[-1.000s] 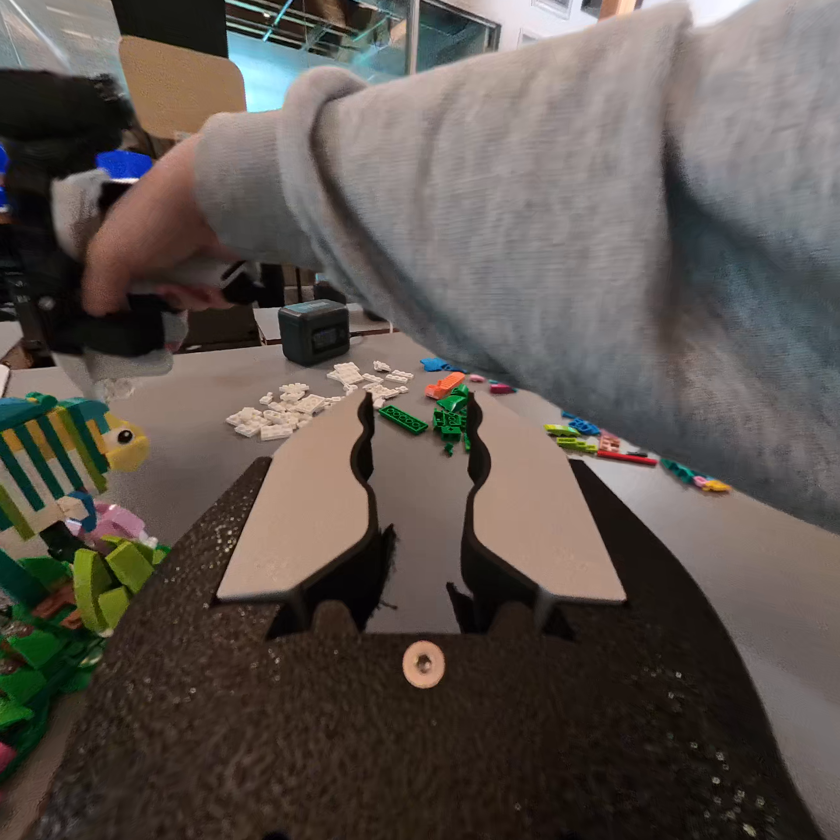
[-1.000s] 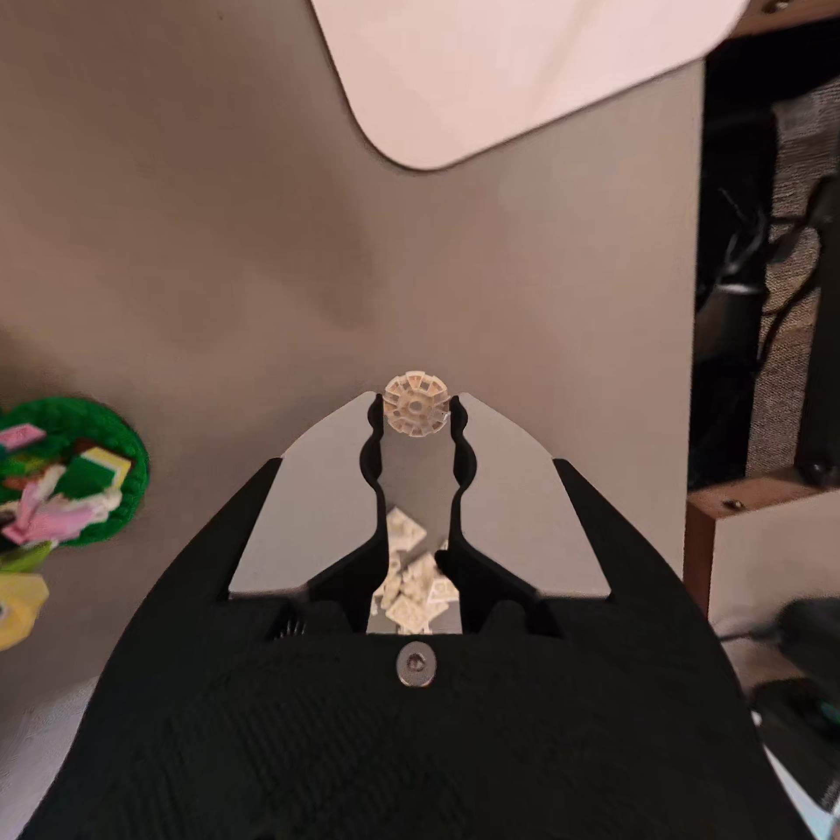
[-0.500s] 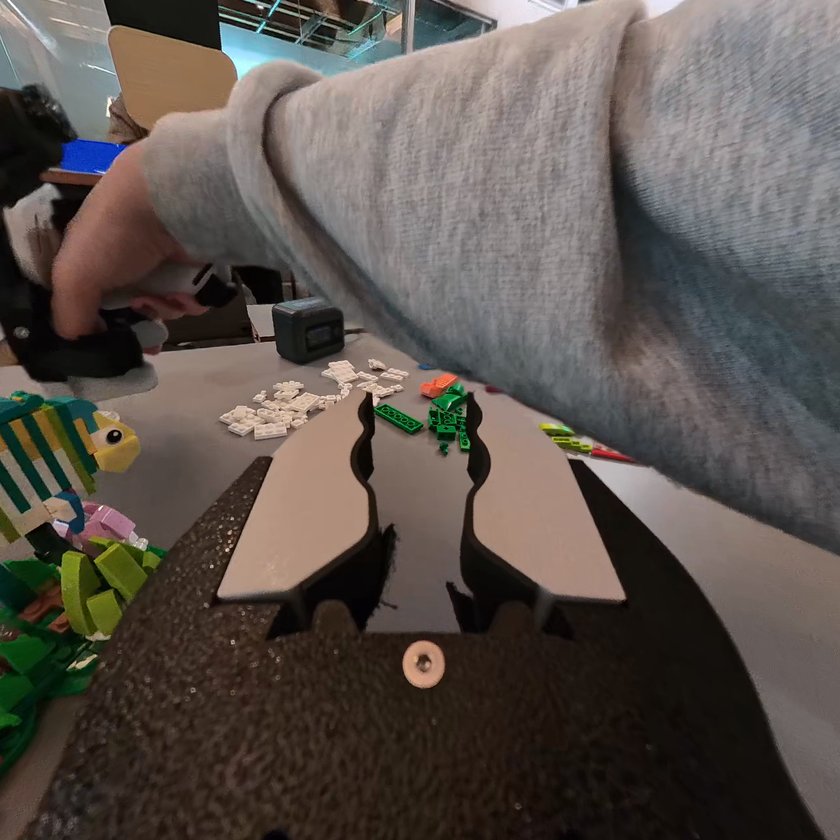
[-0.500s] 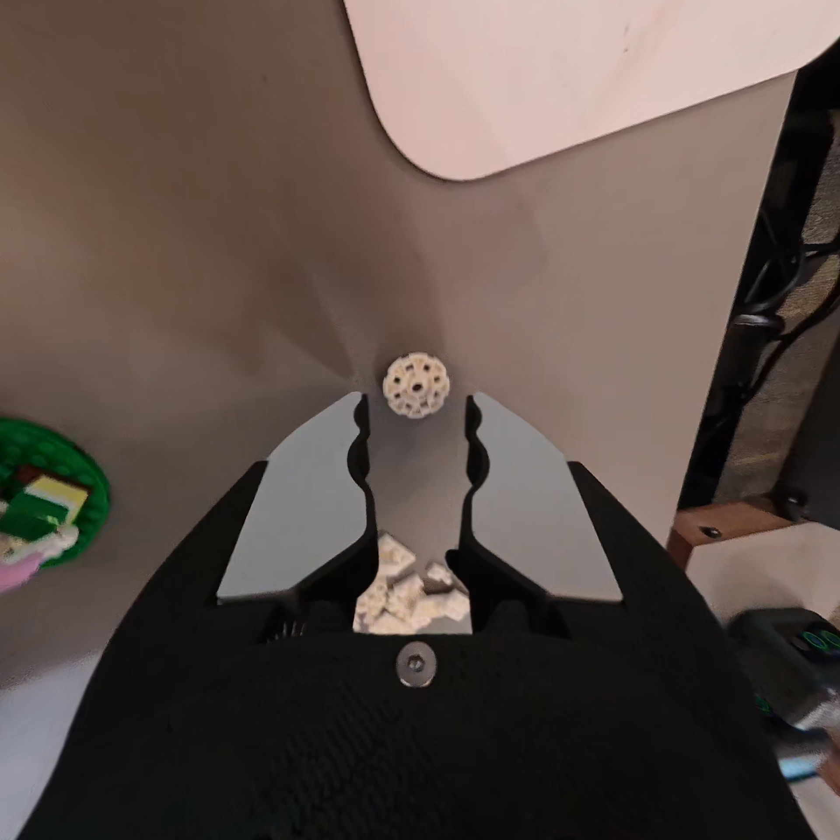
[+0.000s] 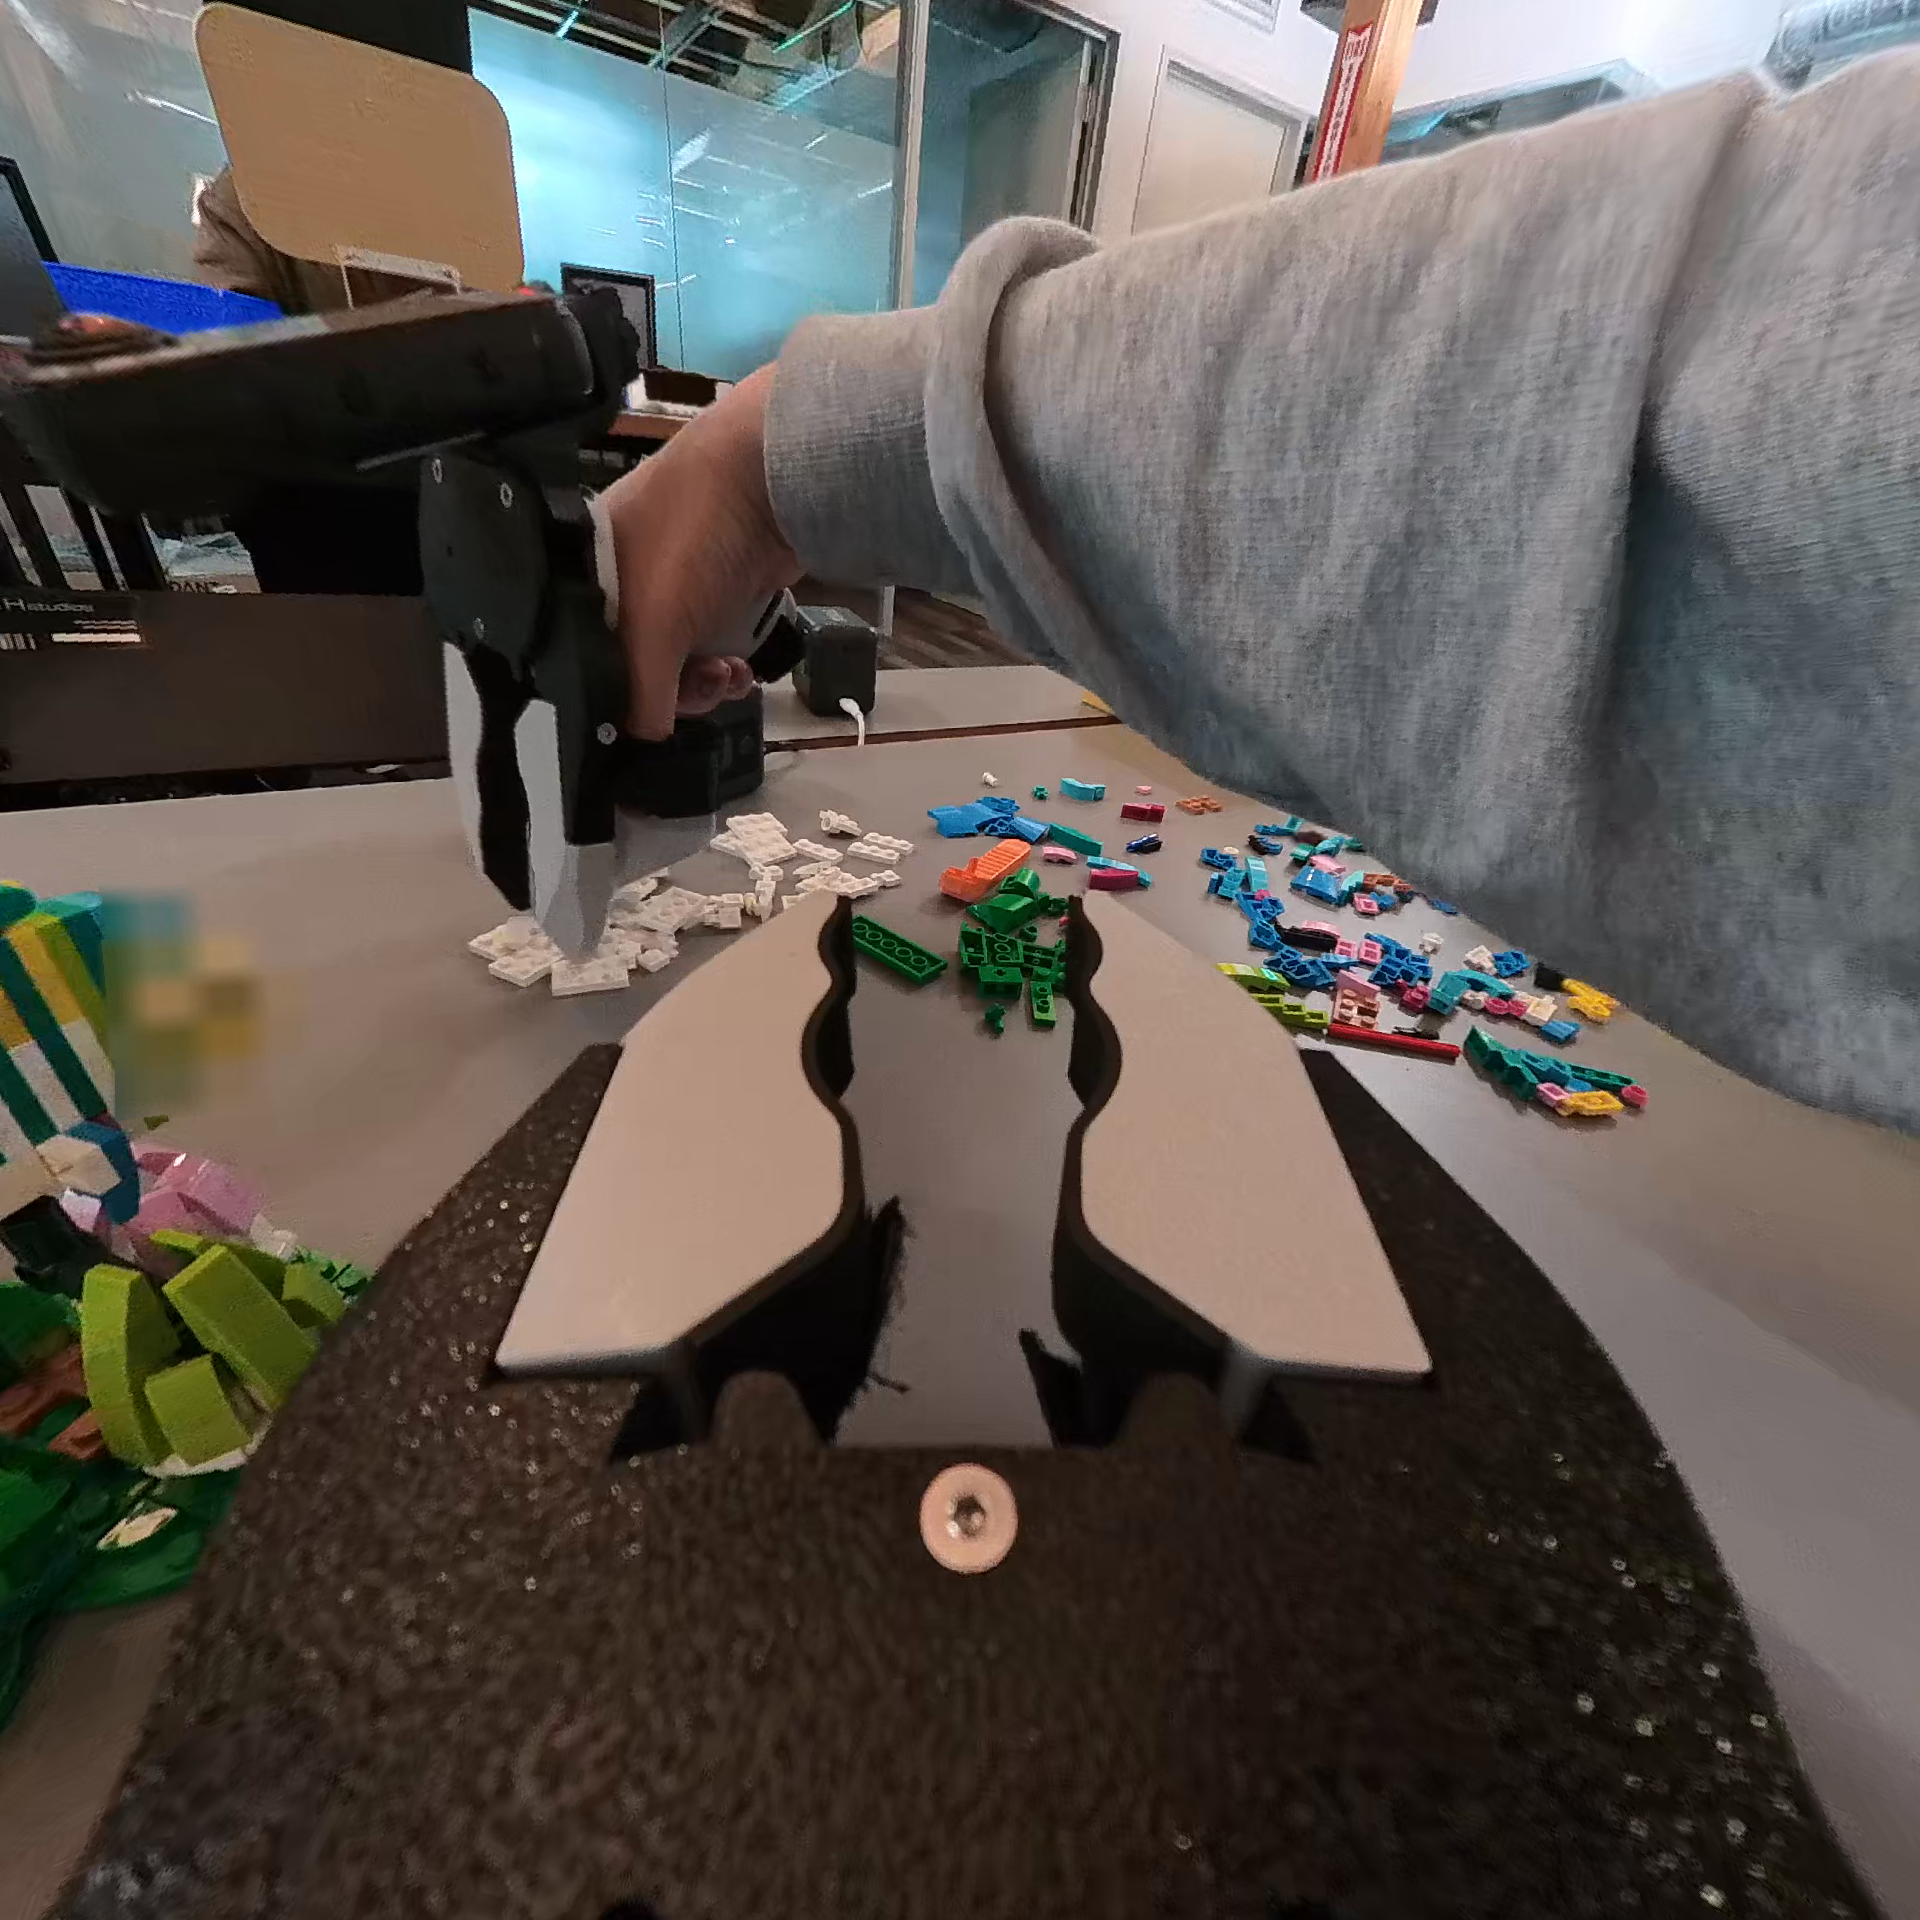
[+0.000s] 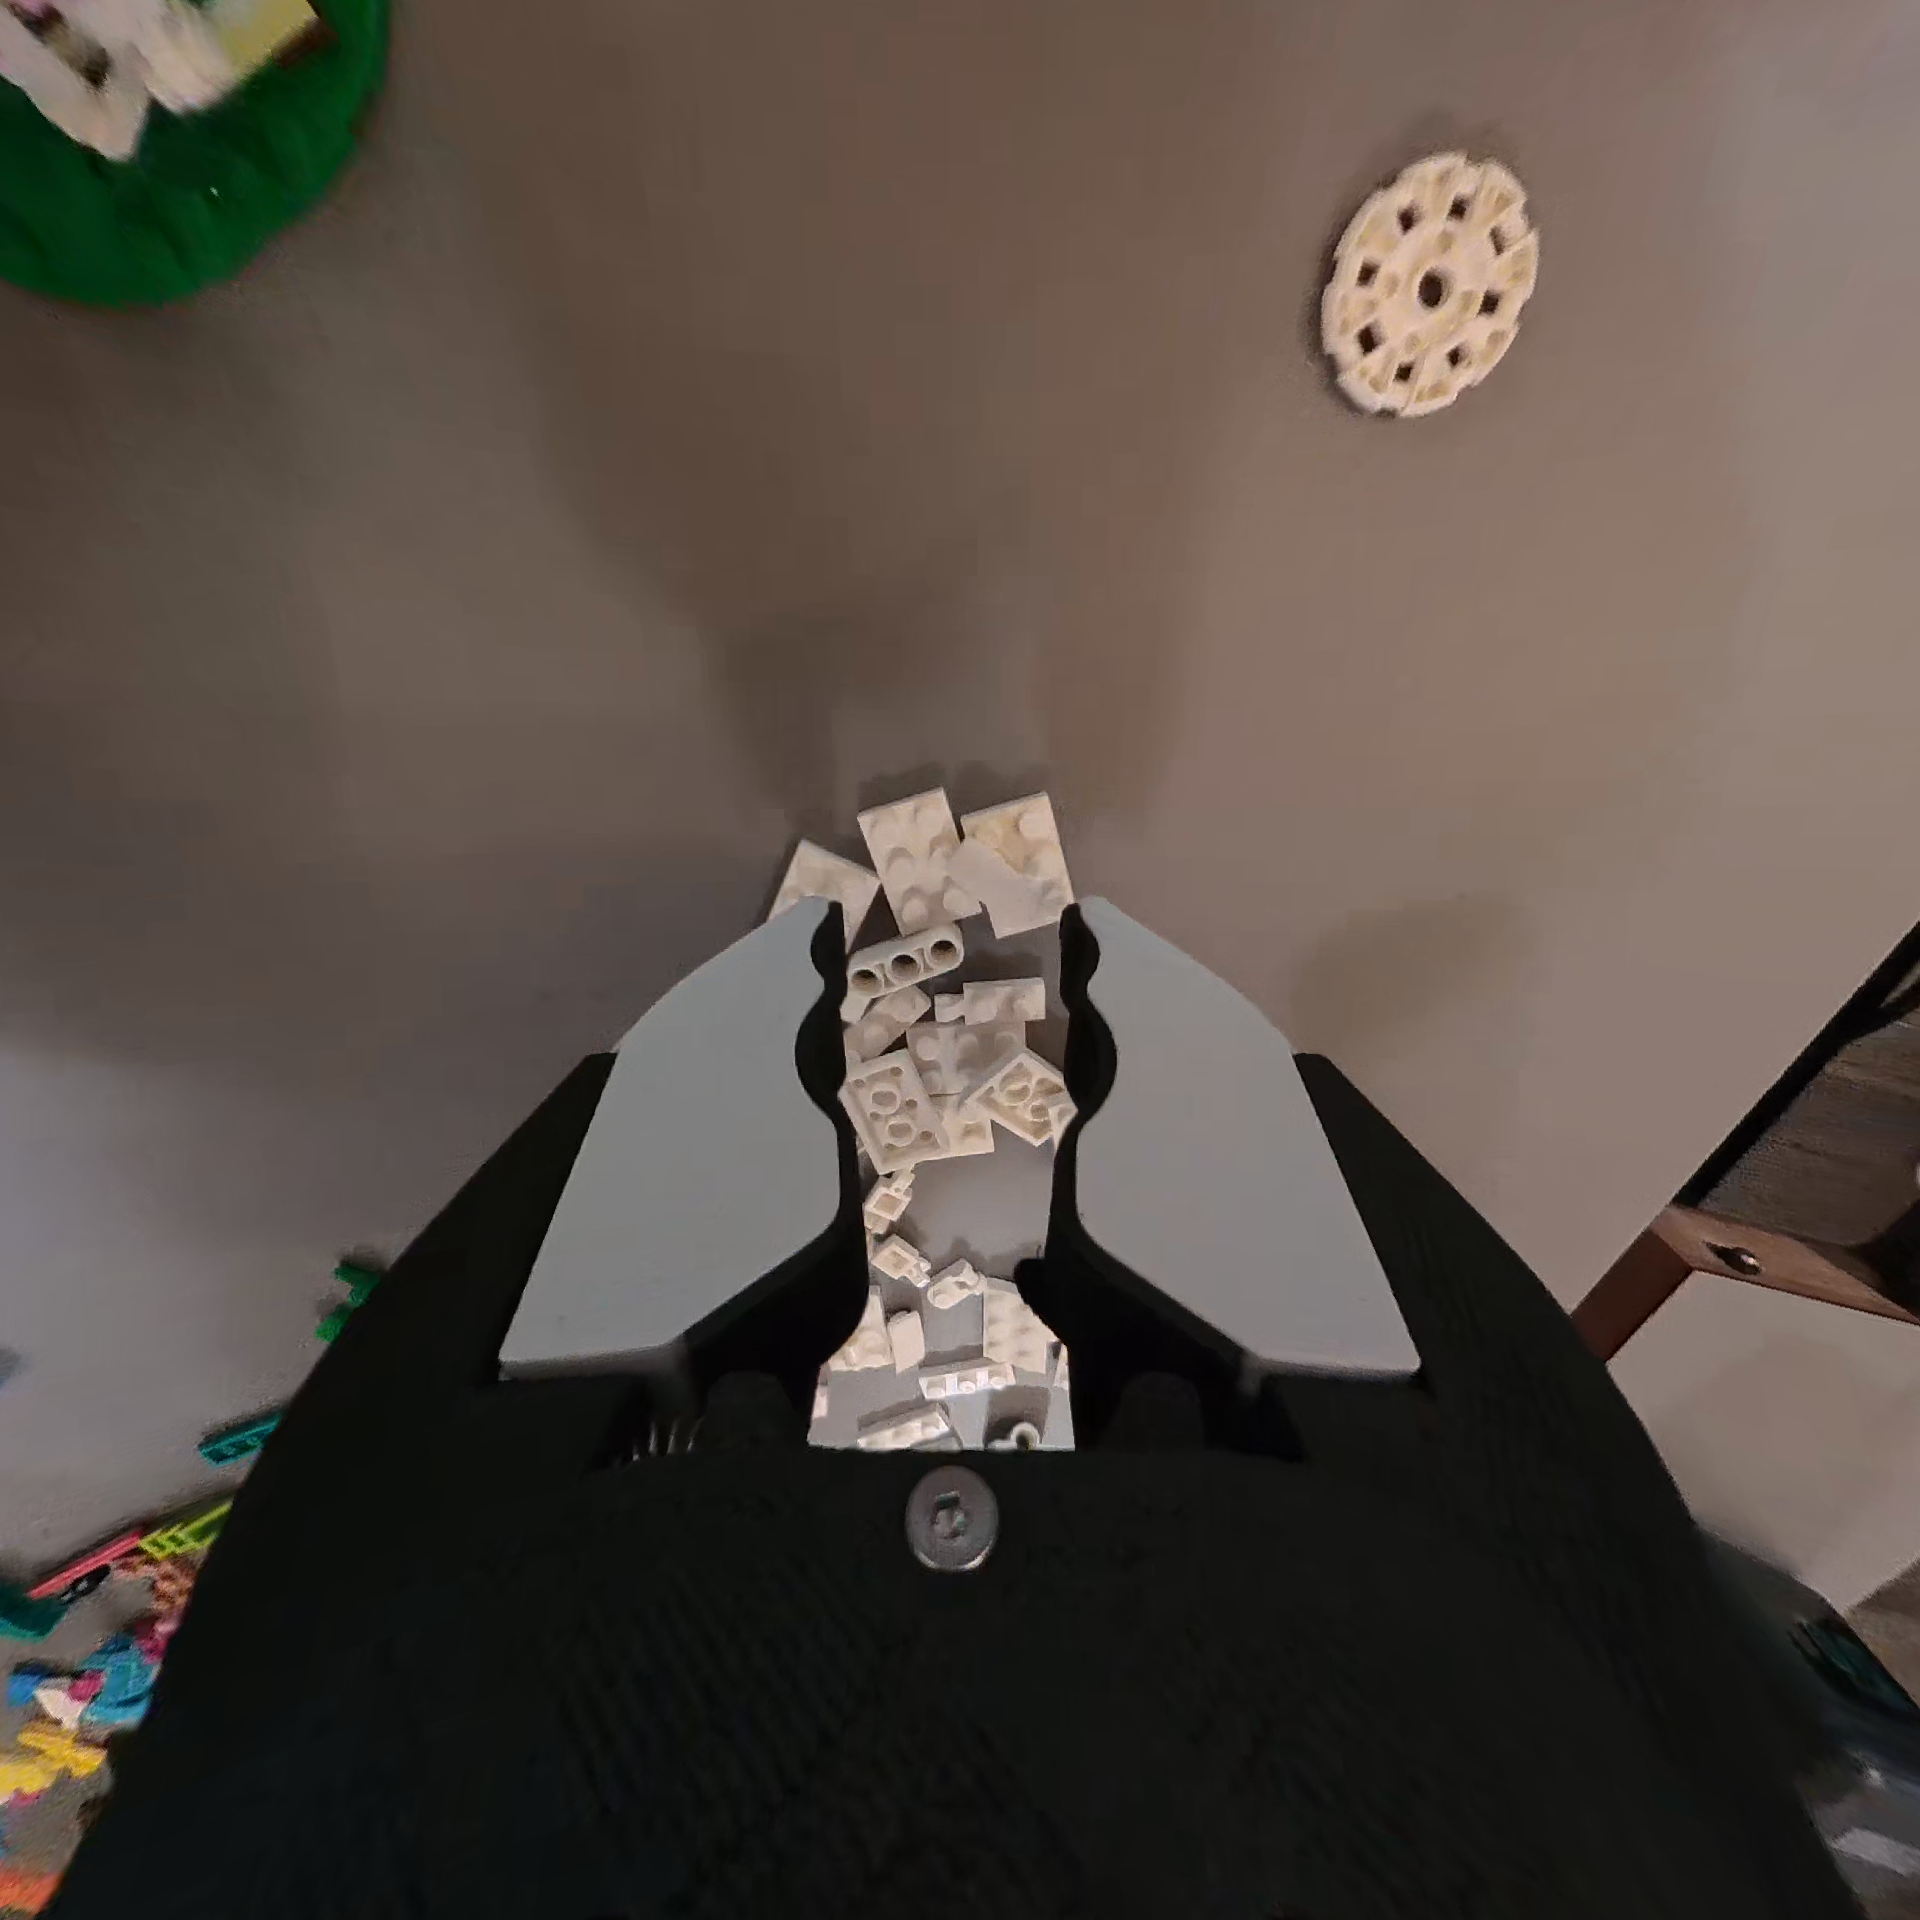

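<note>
Two grippers, one white round plate, one orange brick, one red rod.

Your sleeve is soft grey knit cloth. The table looks smooth and matt. The white bricks, the round white plate and the green bricks are hard, slightly glossy plastic. The left gripper body is rough, speckled black; its fingers are smooth and matt.
</note>
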A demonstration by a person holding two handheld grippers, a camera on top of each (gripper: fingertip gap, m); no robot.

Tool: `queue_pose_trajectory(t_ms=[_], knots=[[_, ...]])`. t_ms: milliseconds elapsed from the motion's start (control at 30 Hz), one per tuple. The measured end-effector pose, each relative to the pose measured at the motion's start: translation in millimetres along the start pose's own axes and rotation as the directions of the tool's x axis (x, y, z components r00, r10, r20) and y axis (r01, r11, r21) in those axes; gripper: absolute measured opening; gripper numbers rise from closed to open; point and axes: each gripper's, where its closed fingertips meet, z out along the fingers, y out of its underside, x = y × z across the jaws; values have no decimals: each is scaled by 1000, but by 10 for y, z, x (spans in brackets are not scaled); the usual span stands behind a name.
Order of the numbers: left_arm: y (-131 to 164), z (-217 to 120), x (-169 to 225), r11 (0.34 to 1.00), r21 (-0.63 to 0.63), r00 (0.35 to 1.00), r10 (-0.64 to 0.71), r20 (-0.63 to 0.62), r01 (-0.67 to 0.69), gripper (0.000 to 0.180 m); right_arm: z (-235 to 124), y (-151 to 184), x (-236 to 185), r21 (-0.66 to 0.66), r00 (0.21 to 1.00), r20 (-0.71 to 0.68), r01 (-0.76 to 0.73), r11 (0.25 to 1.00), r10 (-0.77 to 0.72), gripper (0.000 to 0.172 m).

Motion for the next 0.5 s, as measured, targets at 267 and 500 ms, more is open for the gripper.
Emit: queue_pose_trajectory(t_ms=[267, 500], knots=[[10, 4, 6, 1000, -10, 1000, -13, -13, 13, 38, -7, -84, 52, 23, 1000, 31, -4, 1000, 3, 41], [13, 4, 23, 1000, -17, 999, -26, -20, 25, 38, 49, -76, 50, -47, 997, 68, -20, 999, 23, 39]])
